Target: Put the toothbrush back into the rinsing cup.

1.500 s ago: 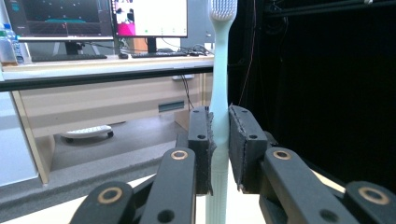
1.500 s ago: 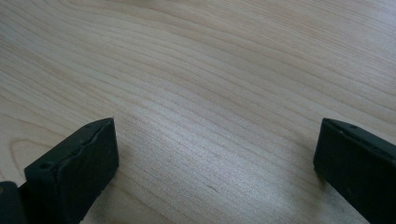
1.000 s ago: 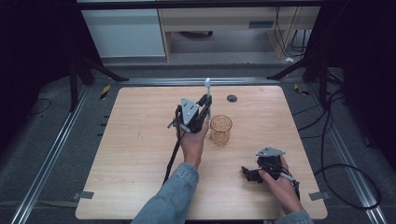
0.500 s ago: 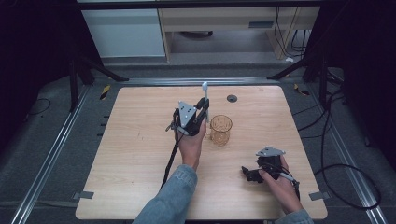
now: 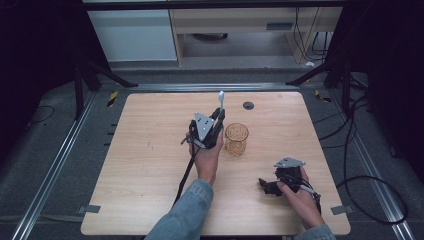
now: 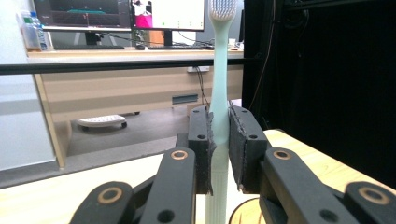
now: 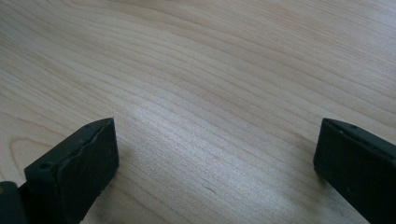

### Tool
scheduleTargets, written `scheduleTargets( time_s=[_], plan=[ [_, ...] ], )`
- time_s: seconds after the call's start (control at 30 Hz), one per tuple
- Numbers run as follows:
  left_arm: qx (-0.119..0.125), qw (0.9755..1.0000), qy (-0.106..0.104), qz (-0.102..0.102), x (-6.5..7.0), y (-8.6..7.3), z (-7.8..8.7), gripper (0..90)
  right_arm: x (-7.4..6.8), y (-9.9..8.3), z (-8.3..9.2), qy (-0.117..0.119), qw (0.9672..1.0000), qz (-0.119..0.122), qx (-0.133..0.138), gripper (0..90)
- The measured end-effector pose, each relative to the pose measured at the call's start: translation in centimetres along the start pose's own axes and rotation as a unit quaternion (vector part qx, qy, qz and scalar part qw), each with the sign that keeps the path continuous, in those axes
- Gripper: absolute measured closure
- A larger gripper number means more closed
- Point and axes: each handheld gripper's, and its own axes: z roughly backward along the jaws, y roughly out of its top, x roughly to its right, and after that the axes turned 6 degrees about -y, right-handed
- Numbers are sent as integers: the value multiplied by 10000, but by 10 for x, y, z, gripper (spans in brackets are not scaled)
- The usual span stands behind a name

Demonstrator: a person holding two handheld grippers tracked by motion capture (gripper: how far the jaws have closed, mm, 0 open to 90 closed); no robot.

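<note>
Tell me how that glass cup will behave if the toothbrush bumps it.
The cup looks like thin, clear amber glass, so probably light and breakable. It stands upright, taller than wide, so a side knock from the toothbrush in the left gripper could tip it; on its side it would likely roll.

Light falls from overhead onto the pale table, while the surroundings sink into near black. The far monitors glow brightly (slightly soft). Close up, the wood grain carries a pale sheen, and soft shadows sit beside the black jaws.
</note>
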Motion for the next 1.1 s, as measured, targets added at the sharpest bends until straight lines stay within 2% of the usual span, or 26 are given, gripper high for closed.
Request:
scheduleTargets(
  time_s=[0.1,0.2,0.53,0.9,0.97,1.1],
  plan=[
    [-9,10000,4,-42,0,-2,-1,788,0,0,0,1,10000,2,0,4],
    [12,10000,17,43,-1,-5,-1,788,0,0,0,-3,10000,2,-6,3],
    [-72,10000,35,2,-1,-14,-3,788,0,0,0,11,10000,-39,-14,4],
    [-170,9998,17,114,-2,-25,-5,788,0,0,0,11,10000,-36,-13,3],
    [-158,9997,3,189,-2,-27,-5,788,0,0,0,10,10000,-37,-15,4],
    [-173,9997,-9,163,-1,-30,-6,787,0,0,0,13,10000,-35,-9,4]
  ],
)
